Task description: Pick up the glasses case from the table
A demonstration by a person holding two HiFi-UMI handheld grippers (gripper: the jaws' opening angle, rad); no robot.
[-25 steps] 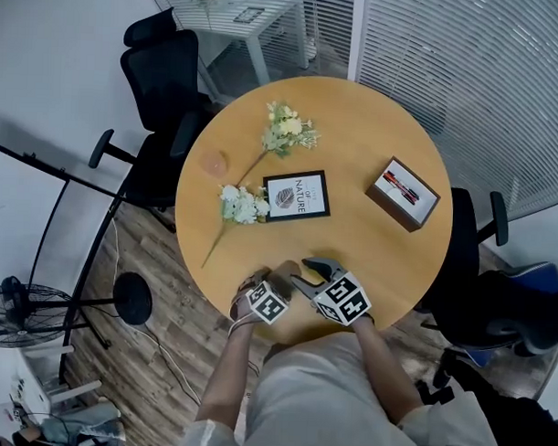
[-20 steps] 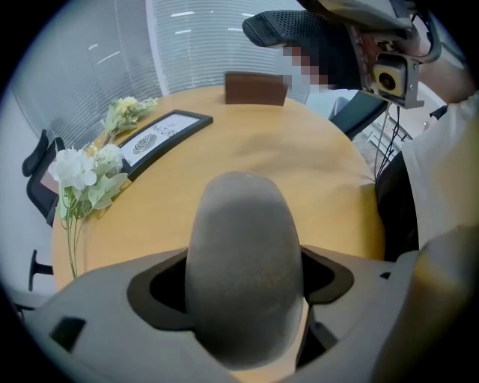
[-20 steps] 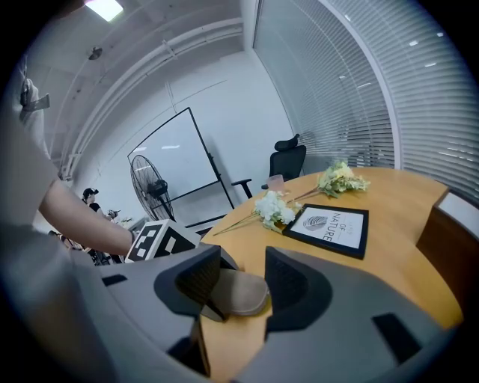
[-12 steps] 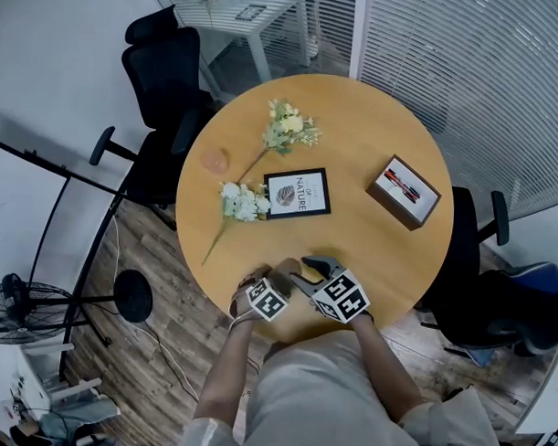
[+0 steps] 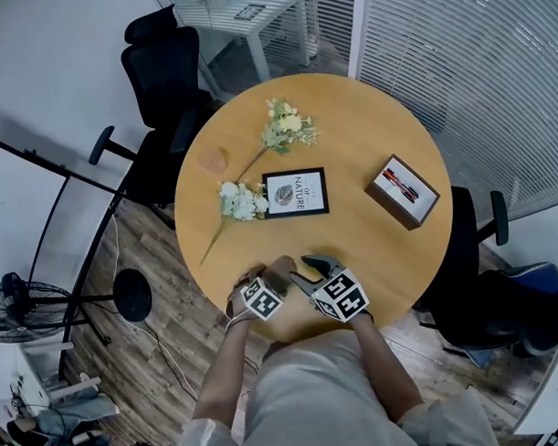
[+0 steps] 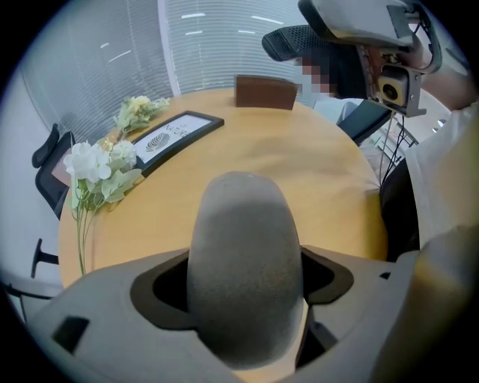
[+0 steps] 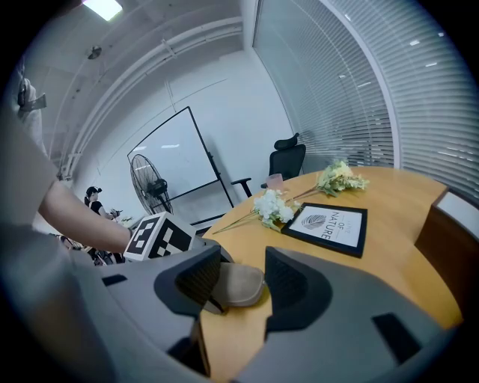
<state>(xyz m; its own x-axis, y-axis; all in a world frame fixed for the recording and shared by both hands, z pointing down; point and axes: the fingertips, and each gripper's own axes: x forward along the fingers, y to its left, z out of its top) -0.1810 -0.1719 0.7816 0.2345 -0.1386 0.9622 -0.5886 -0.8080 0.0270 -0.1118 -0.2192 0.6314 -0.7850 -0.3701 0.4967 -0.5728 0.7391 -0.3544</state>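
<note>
The glasses case (image 6: 243, 247) is a rounded grey-beige pouch. My left gripper (image 6: 243, 295) is shut on it, and the case pokes out forward between the jaws, just above the round wooden table (image 6: 299, 172). In the head view the case (image 5: 280, 267) is at the table's near edge, with the left gripper (image 5: 270, 279) behind it. My right gripper (image 5: 301, 271) stands open just to the right of the case. In the right gripper view the case (image 7: 228, 283) shows through the gap of the open right gripper (image 7: 243, 290), beside the left gripper's marker cube (image 7: 161, 236).
A black framed print (image 5: 296, 193) lies mid-table with two white flower sprigs (image 5: 240, 202) to its left. A brown box (image 5: 402, 193) sits at the right, and a pink cup (image 5: 214, 160) at the left edge. Office chairs (image 5: 165, 72) ring the table.
The left gripper with the case has shifted slightly toward me and to the left. The right gripper has hardly moved.
</note>
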